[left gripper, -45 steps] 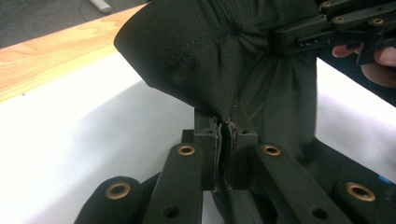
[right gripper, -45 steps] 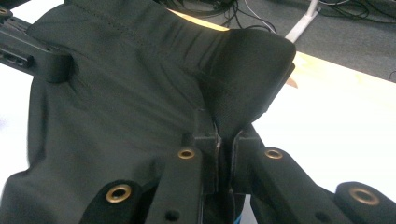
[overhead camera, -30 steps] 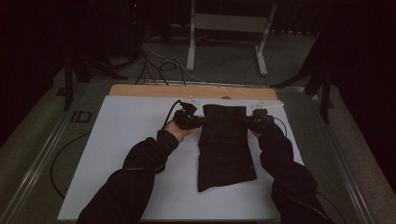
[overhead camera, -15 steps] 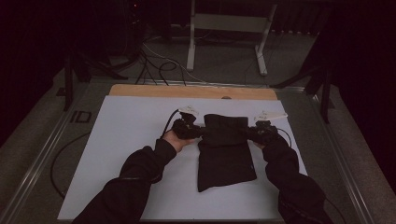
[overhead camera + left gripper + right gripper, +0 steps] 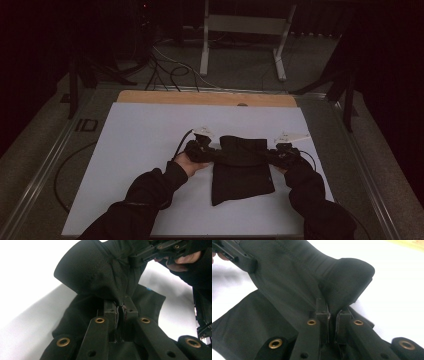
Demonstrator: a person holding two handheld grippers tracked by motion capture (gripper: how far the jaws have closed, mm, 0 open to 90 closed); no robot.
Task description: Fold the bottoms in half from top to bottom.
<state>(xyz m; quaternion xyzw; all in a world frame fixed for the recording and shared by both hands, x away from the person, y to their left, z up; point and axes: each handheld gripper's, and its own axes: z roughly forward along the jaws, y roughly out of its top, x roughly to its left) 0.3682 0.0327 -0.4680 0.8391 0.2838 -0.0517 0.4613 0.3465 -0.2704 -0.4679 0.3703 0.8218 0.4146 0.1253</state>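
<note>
A white sheet (image 5: 135, 165) covers the worktop, whose bare wooden edge (image 5: 200, 98) runs along the far side, while beyond it tangled dark cables (image 5: 165, 70) and a grey metal stand (image 5: 245, 35) sit on the floor.

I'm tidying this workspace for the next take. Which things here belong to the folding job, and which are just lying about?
In the job:
- black cloth, far edge lifted and drawn toward the person
- left tongs, shut on the cloth's left corner
- right tongs, shut on its right corner
- white mat underneath it

Lying about:
- metal stand beyond the table
- cables on the floor
</note>
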